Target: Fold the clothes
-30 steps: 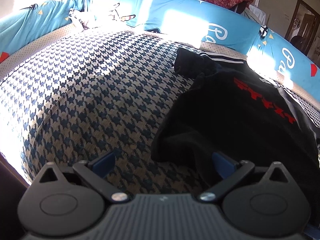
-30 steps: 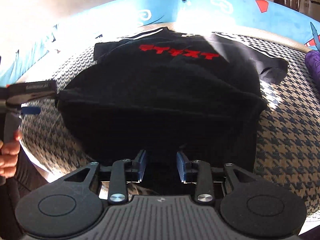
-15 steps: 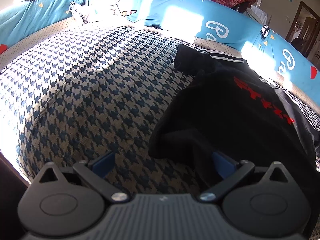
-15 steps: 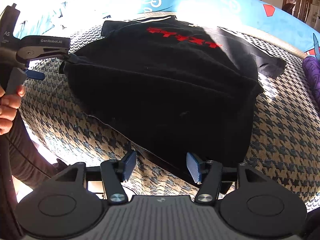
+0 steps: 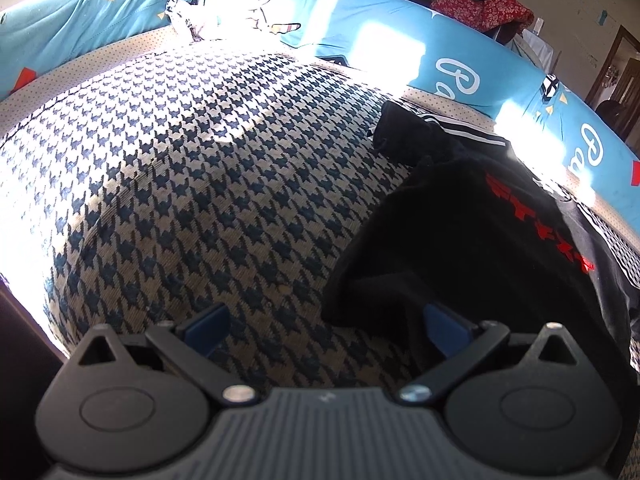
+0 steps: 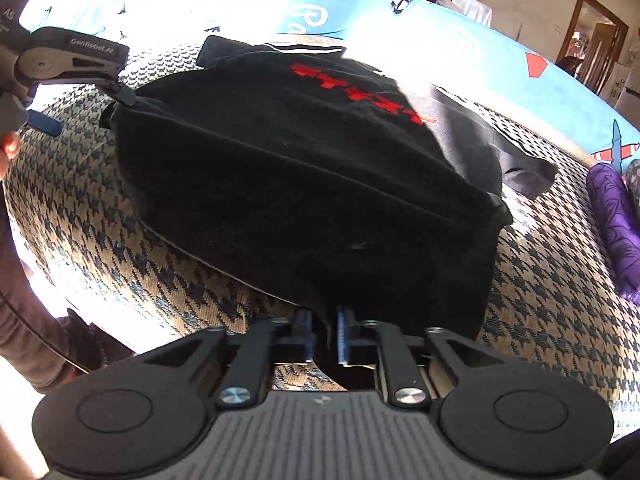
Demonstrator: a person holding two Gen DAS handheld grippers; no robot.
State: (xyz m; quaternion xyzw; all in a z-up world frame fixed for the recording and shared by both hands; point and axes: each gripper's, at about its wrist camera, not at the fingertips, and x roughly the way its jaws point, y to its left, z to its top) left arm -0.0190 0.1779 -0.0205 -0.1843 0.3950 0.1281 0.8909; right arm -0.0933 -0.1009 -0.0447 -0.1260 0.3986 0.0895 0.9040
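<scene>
- The right gripper [image 6: 323,334] has just closed its fingers on the near hem of the black shirt [image 6: 304,184]; half a second ago they stood apart.
- Left gripper [image 5: 326,326]: fingers spread, grasping nothing.
- Shirt lies on the houndstooth bed [image 5: 192,184]; blue bedding [image 5: 376,52] behind.

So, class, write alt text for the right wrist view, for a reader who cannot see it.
The right gripper, its jaws just closed, pinches the near hem of a black shirt with red lettering, spread on a houndstooth cover. At the far left, the left gripper is at the shirt's other corner.
</scene>
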